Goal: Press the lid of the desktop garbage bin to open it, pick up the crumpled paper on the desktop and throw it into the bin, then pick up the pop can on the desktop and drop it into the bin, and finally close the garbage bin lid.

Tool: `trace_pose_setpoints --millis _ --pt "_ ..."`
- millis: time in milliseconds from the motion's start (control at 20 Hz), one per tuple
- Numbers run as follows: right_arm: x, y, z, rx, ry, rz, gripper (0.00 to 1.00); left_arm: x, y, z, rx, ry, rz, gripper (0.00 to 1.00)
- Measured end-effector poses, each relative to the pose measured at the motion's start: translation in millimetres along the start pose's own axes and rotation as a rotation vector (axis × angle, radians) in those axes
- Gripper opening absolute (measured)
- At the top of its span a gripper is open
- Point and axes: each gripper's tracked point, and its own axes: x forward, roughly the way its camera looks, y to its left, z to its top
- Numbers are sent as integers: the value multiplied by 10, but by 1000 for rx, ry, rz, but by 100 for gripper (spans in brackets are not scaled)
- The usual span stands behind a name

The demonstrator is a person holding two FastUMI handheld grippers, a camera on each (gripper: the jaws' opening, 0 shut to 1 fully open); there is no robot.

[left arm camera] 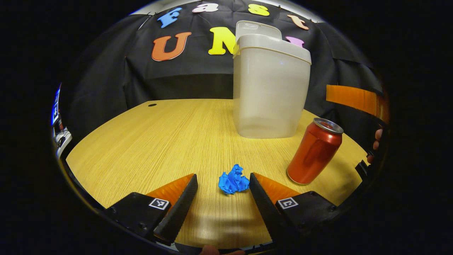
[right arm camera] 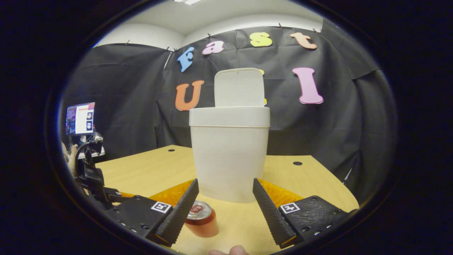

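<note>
I am holding the left gripper (left arm camera: 223,184) low over the worktop (left arm camera: 148,141), its jaws spread wide and gripping nothing. The crumpled paper (left arm camera: 233,180), a blue wad, is lying between the fingertips, close against the right-hand one and clear of the other. It is sitting toward the near edge of the worktop. Just right of it, in the left gripper view, the pop can (left arm camera: 314,156) is standing upright near the right edge, apart from the paper. Behind both, the garbage bin (left arm camera: 270,88) is standing toward the far edge, its lid (left arm camera: 256,30) tipped up and open behind the rim.

I am keeping the right gripper (right arm camera: 225,191) higher, jaws likewise wide apart and empty, pointing at the bin's front wall. In the right gripper view the can is showing just below the left fingertip, its top visible beside the finger, not held. The bin is standing past the fingertips with the lid upright at the back. At the left of this view the other gripper is showing near the worktop's edge, with a hand (right arm camera: 72,160) behind it and a monitor (right arm camera: 80,118) beyond.
</note>
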Motion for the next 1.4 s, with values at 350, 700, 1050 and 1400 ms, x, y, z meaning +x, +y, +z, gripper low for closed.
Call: trace_pose_setpoints --millis 350,700,1050,1400 --pt "-40 7 -107 26 21 8 95 30 58 -41 5 21 33 67" --pt "-73 67 -222 47 45 18 95 65 168 38 -45 -2 66 33" --pt "-137 174 -330 63 58 10 95 -39 232 423 -61 -100 55 25" --pt "-198 330 -424 54 59 2 94 -199 248 904 -62 -216 74 25"
